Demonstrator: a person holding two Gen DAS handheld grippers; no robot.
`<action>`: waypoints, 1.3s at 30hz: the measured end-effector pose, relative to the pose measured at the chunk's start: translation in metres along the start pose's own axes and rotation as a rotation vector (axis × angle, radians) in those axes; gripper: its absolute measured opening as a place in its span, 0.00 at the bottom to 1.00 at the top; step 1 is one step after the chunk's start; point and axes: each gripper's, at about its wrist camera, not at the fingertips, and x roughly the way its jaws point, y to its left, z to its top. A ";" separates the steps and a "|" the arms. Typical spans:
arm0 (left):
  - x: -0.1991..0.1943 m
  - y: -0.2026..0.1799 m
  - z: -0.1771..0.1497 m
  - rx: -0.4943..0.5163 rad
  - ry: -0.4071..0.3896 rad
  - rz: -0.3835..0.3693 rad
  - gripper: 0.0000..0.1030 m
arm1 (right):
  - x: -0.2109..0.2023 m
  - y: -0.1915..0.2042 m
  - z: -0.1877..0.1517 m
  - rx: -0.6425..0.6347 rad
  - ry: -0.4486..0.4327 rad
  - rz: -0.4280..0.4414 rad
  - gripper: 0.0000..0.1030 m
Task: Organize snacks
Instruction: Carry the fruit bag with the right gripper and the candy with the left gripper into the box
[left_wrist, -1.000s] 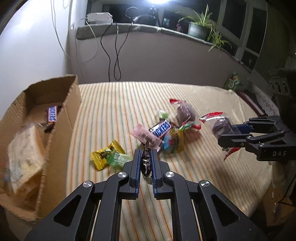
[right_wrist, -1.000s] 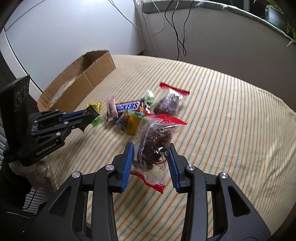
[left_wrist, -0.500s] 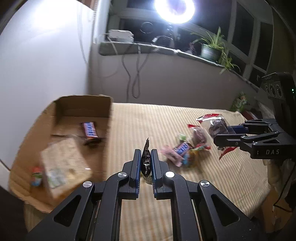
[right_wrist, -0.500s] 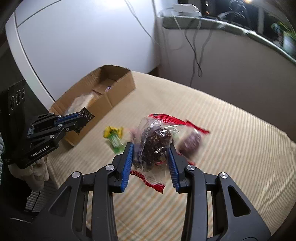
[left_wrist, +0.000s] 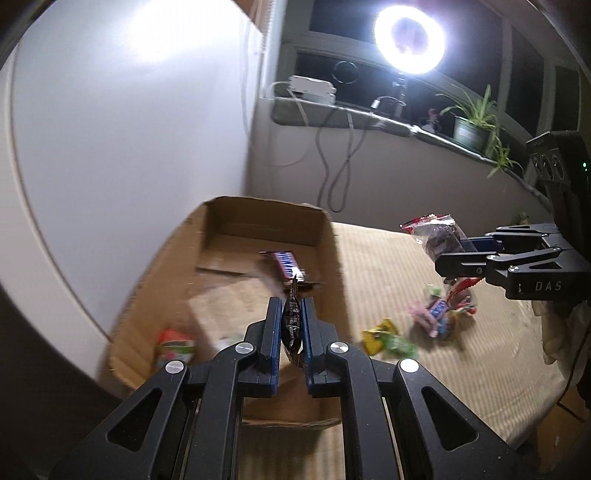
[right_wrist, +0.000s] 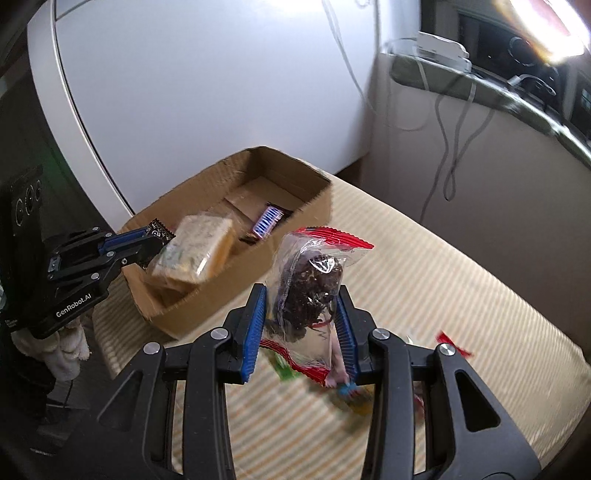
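In the left wrist view, the left gripper (left_wrist: 291, 325) sits at the lower centre, its jaws closed on a dark thin snack packet (left_wrist: 291, 321) standing on edge. Behind it, in the middle of the frame, is the open cardboard box (left_wrist: 328, 266) with a Snickers bar (left_wrist: 284, 263) inside. In the right wrist view, the right gripper (right_wrist: 301, 325) at the centre is clamped on a clear bag with a dark cake (right_wrist: 310, 291). Loose sweets (left_wrist: 417, 325) lie on the striped cloth (left_wrist: 480, 350) at the right.
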 end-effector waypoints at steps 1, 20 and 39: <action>0.000 0.005 -0.001 -0.005 -0.001 0.013 0.09 | 0.003 0.003 0.004 -0.009 0.000 0.005 0.37; 0.007 0.037 -0.006 -0.036 0.010 0.085 0.09 | 0.067 0.051 0.051 -0.104 0.051 0.066 0.37; 0.006 0.032 -0.007 -0.027 0.004 0.118 0.22 | 0.083 0.056 0.056 -0.095 0.054 0.080 0.62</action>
